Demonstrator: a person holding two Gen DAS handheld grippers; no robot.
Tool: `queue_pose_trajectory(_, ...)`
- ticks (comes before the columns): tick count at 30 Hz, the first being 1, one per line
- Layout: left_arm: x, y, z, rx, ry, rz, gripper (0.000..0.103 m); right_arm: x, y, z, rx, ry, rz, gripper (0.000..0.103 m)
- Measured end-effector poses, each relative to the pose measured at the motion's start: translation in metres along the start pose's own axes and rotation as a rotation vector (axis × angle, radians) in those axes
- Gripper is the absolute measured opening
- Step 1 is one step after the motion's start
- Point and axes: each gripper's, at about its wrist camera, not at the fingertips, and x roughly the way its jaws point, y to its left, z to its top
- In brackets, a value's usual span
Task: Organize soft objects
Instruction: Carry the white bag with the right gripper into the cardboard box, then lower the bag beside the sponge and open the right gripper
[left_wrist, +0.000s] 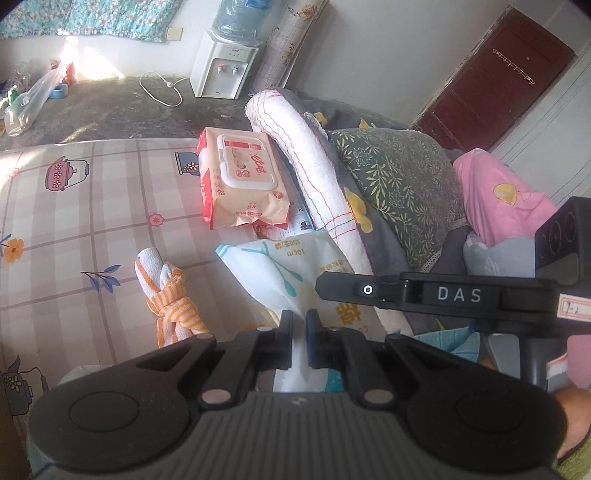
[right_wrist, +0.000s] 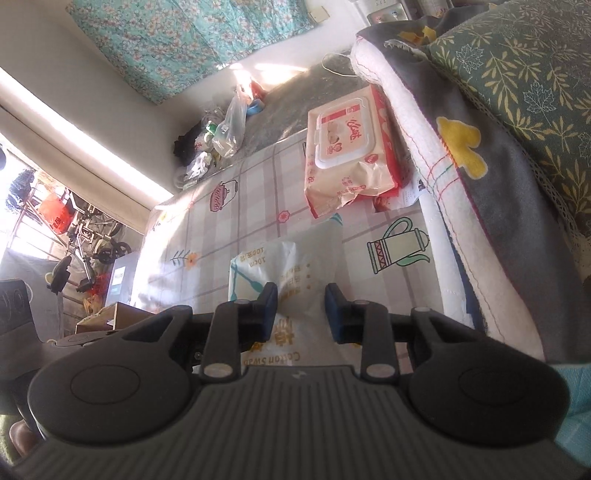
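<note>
Cotton swab packet (left_wrist: 280, 273) pinched by the left tongs (left_wrist: 300, 325) above the patterned bed sheet (left_wrist: 92, 206).
The left tongs clamp its thin crimped edge, probably since the soft bag offers little else to grip; the right tongs (right_wrist: 301, 295) stand open around its body, perhaps ready to steady it. Wet wipes pack (left_wrist: 240, 177) lies beyond.

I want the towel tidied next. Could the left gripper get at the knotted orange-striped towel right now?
Probably not yet: the left gripper is shut on the cotton swab bag. The orange-striped towel lies uncovered on the bedsheet just left of it, otherwise unobstructed.
</note>
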Motion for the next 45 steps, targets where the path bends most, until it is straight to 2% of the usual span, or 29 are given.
queue_pose_trajectory(6,-0.109,0.027,-0.028,-0.003,-0.108,0.011,0.008,-0.034,0.094,-0.031,-0.095,-0.012,0.089,0.027)
queue_pose_trajectory(9,-0.164,0.051,-0.051,0.011,-0.172,0.066,0.008,-0.032,0.154,-0.05,-0.165,0.014,0.149,0.028)
queue_pose_trajectory(15,-0.24,0.116,-0.097,-0.069,-0.257,0.168,0.008,0.006,0.261,-0.088,-0.264,0.117,0.238,0.029)
queue_pose_trajectory(19,-0.263,0.171,-0.118,-0.165,-0.27,0.227,0.008,0.047,0.32,-0.11,-0.313,0.202,0.255,0.029)
queue_pose_trajectory(24,-0.258,0.243,-0.124,-0.234,-0.221,0.279,0.008,0.111,0.378,-0.136,-0.396,0.273,0.192,0.029)
queue_pose_trajectory(29,-0.234,0.295,-0.122,-0.279,-0.17,0.326,0.008,0.182,0.394,-0.142,-0.399,0.336,0.125,0.029)
queue_pose_trajectory(39,-0.174,0.342,-0.124,-0.282,-0.055,0.407,0.008,0.288,0.375,-0.149,-0.33,0.43,0.042,0.029)
queue_pose_trajectory(45,-0.158,0.355,-0.126,-0.284,-0.007,0.443,0.008,0.313,0.366,-0.153,-0.31,0.466,0.03,0.029)
